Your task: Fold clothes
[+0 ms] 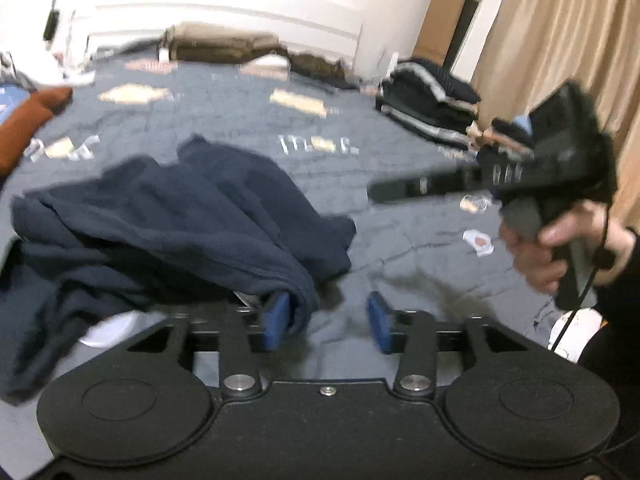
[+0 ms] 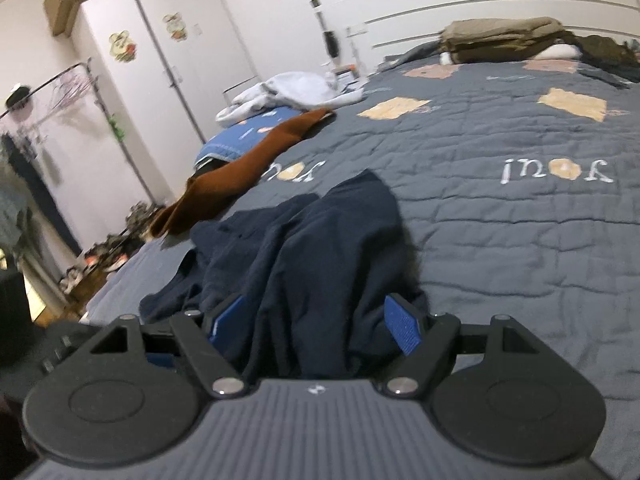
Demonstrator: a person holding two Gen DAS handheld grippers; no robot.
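A crumpled navy garment (image 1: 168, 216) lies on the grey-blue quilt (image 1: 400, 264) of a bed. My left gripper (image 1: 328, 320) is open at the garment's right edge. A fold of navy cloth hangs against its left pad (image 1: 276, 320), while the gap to the right pad shows bare quilt. To the right, a hand (image 1: 560, 252) holds my right gripper (image 1: 384, 192) just above the bed, its fingers pointing left toward the garment. In the right wrist view the navy garment (image 2: 320, 248) fills the space between the wide-apart pads of the right gripper (image 2: 316, 324). I see no pad pressing on it.
Folded dark clothes (image 1: 428, 100) are stacked at the bed's far right, by a beige curtain (image 1: 560, 40). A brown garment (image 2: 240, 176) and white cloth (image 2: 292, 88) lie toward the left edge. Folded bedding (image 2: 504, 36) sits at the headboard. Small wrappers (image 1: 478, 242) lie on the quilt.
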